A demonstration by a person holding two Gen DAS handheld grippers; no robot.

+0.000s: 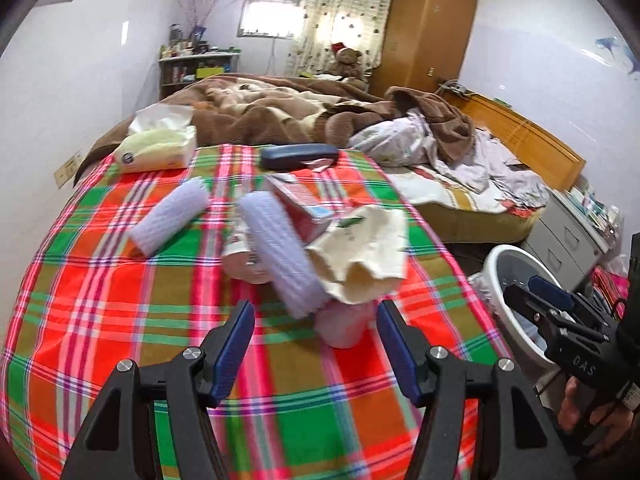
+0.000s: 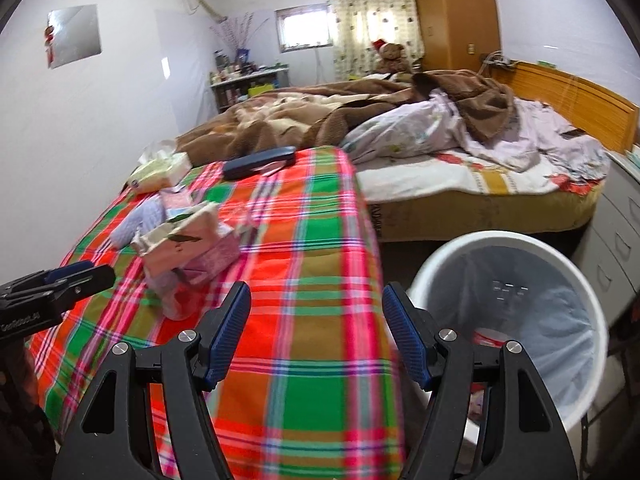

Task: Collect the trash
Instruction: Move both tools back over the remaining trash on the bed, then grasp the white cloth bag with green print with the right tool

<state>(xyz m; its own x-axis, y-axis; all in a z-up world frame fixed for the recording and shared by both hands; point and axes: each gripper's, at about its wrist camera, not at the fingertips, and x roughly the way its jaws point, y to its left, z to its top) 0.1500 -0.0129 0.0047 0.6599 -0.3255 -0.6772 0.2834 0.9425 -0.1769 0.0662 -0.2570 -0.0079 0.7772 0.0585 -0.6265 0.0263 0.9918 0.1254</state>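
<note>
A pile of trash lies on the plaid tablecloth (image 1: 120,304): two lilac foam sleeves (image 1: 170,213) (image 1: 280,248), a pink carton (image 1: 298,204), a cream torn egg carton (image 1: 360,248) and a pink cup (image 1: 342,326). My left gripper (image 1: 316,344) is open and empty just in front of the pink cup. My right gripper (image 2: 316,332) is open and empty over the table's right edge, beside the white trash bin (image 2: 448,264). The pile (image 2: 188,248) shows in the right wrist view too. The bin (image 1: 500,264) and right gripper (image 1: 536,292) show in the left view.
A tissue pack (image 1: 158,148) and a dark blue case (image 1: 298,156) lie at the table's far side. Behind is an unmade bed (image 2: 460,168) with brown blanket, a wardrobe (image 1: 428,28), and grey drawers (image 1: 568,236) right of the bin.
</note>
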